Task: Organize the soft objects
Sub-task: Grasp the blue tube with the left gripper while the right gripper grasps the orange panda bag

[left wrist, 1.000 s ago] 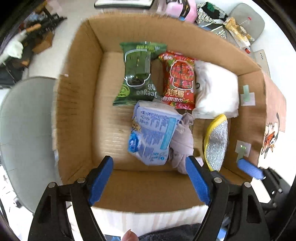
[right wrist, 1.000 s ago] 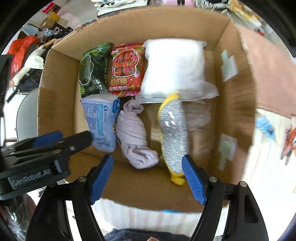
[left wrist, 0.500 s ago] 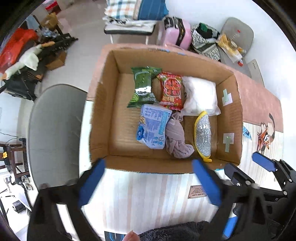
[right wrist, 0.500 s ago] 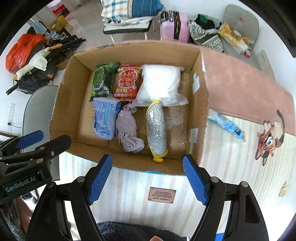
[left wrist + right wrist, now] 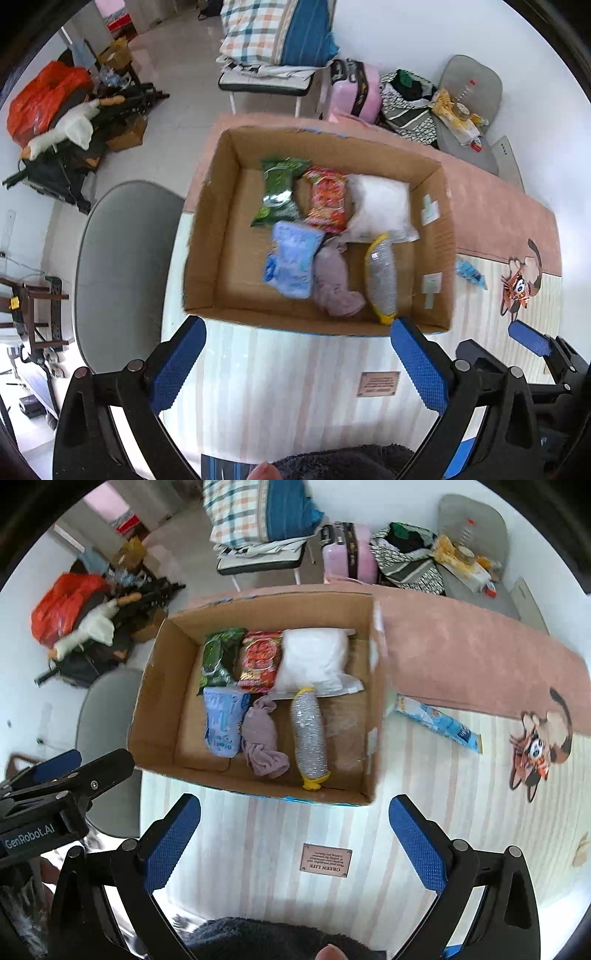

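Both grippers, left [image 5: 297,363] and right [image 5: 293,840], are black frames with silver screws and blue, dimpled pads [image 5: 171,843]. The left one's side reads "GenRobot.AI" in white. A fingertip [image 5: 328,952] of bare skin and dark fleecy fabric [image 5: 266,939] show below.

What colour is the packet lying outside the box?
Light blue with a yellow edge; the packet shows best in the right wrist view.
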